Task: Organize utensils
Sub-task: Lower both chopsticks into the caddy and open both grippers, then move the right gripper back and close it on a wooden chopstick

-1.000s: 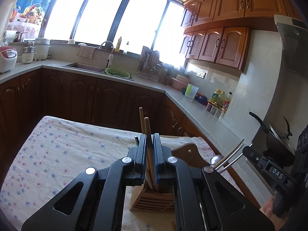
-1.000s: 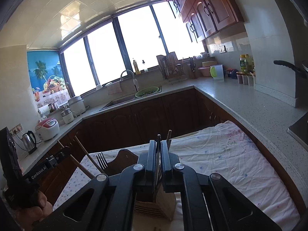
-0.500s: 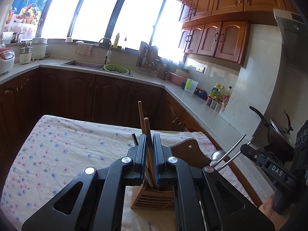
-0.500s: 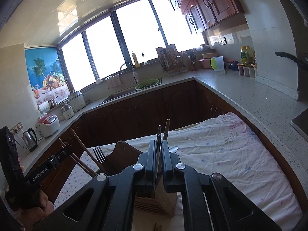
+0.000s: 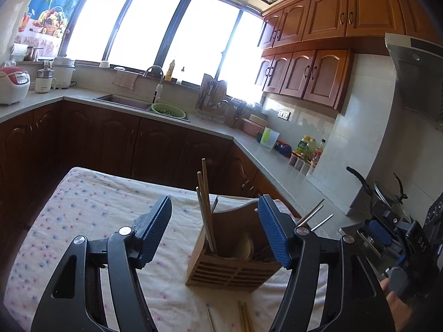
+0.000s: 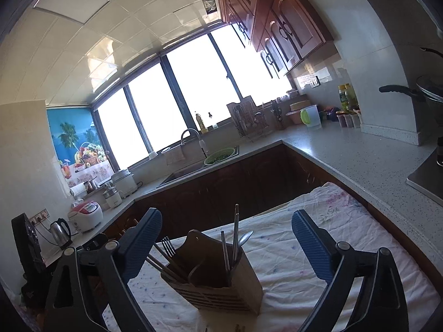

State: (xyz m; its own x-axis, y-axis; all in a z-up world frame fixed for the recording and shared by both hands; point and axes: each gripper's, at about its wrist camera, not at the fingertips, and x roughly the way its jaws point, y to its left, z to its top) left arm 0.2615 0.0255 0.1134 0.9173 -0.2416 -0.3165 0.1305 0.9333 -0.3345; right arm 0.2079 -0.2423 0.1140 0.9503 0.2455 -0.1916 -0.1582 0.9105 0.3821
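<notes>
A wooden utensil holder (image 5: 232, 260) (image 6: 221, 279) stands on the flowered cloth. Wooden chopsticks (image 5: 206, 202) stand upright in its left compartment. My left gripper (image 5: 214, 229) is a little in front of them, its jaws opening and touching nothing. In the right wrist view, metal chopsticks (image 6: 235, 232) and a spoon (image 6: 246, 238) stand in the near compartment, with a fork (image 6: 167, 244) further left. My right gripper (image 6: 225, 217) hangs before the holder, its jaws opening wide with nothing pressed between them.
Loose chopsticks (image 5: 245, 315) lie on the cloth-covered table (image 5: 83, 221) in front of the holder. A grey counter (image 6: 346, 155) wraps around the back and right, with a sink (image 5: 124, 101), a dish rack and bottles. A pan (image 5: 384, 196) sits on the stove at the right.
Both grippers went from shut to open, the left letting go of the wooden chopsticks and the right of the metal ones. Both drew back from the holder and rose slightly.
</notes>
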